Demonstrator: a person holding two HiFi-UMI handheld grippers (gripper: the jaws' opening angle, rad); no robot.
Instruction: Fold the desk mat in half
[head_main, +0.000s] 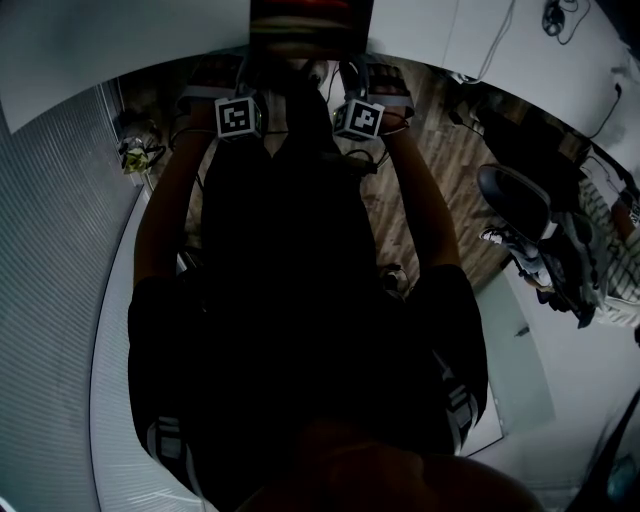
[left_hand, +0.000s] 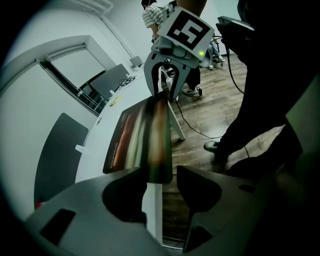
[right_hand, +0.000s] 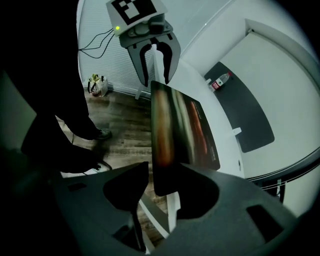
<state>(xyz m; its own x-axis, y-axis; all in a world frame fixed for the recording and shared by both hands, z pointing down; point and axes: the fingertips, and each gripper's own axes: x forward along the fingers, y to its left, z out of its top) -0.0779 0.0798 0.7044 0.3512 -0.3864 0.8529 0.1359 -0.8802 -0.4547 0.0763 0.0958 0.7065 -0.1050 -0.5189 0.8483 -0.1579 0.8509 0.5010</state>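
- Honestly no words or numbers I can actually read anywhere.
- The cube (head_main: 237, 118) on the left gripper (left_hand: 160, 182) and the cube (head_main: 360, 118) on the right gripper (right_hand: 160, 185), upper middle of the head view, carry black-and-white square markers, pattern only.
- The bottle (right_hand: 220, 80), upper right of the right gripper view, has a red label, too small to read.
- The desk mat (left_hand: 135, 140) has what looks like tiny print along its edge, blurred.
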